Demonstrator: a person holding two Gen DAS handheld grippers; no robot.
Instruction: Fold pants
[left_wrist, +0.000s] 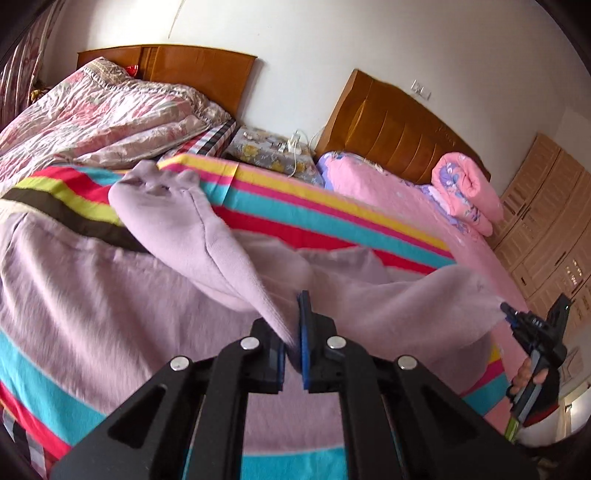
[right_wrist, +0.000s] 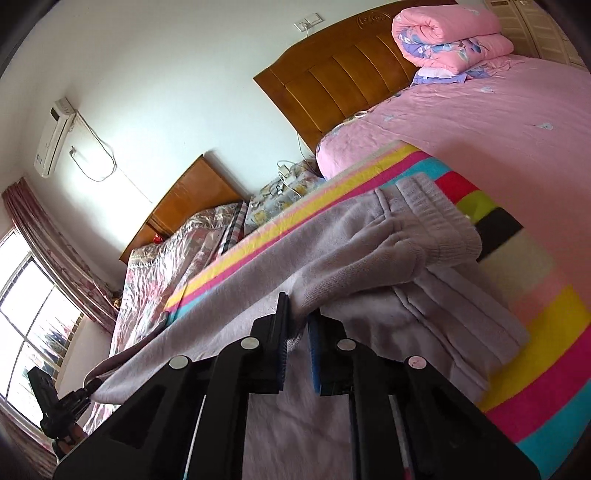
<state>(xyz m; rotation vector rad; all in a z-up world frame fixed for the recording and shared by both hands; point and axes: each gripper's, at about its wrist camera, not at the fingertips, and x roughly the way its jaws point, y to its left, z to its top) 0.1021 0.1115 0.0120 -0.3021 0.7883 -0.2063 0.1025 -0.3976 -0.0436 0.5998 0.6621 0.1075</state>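
Observation:
Lilac fleece pants (left_wrist: 110, 295) lie across a striped blanket (left_wrist: 332, 206), one part lifted into a taut fold. My left gripper (left_wrist: 293, 332) is shut on a pinch of that lilac cloth. At the right edge of the left wrist view, my right gripper (left_wrist: 506, 309), held by a hand (left_wrist: 528, 376), pinches another raised corner. In the right wrist view the right gripper (right_wrist: 301, 325) is shut on a fold of the pants (right_wrist: 369, 258) near the ribbed waistband (right_wrist: 436, 221). The left gripper (right_wrist: 90, 386) shows small at lower left, holding the far edge.
A pink bedspread (left_wrist: 388, 184) with a rolled pink quilt (left_wrist: 465, 195) lies beyond the blanket. A floral quilt (left_wrist: 92, 110) is heaped on the other bed. A cluttered nightstand (left_wrist: 273, 151) stands between two wooden headboards. A wardrobe (left_wrist: 546, 221) stands at the right, a window (right_wrist: 29, 314) at the left.

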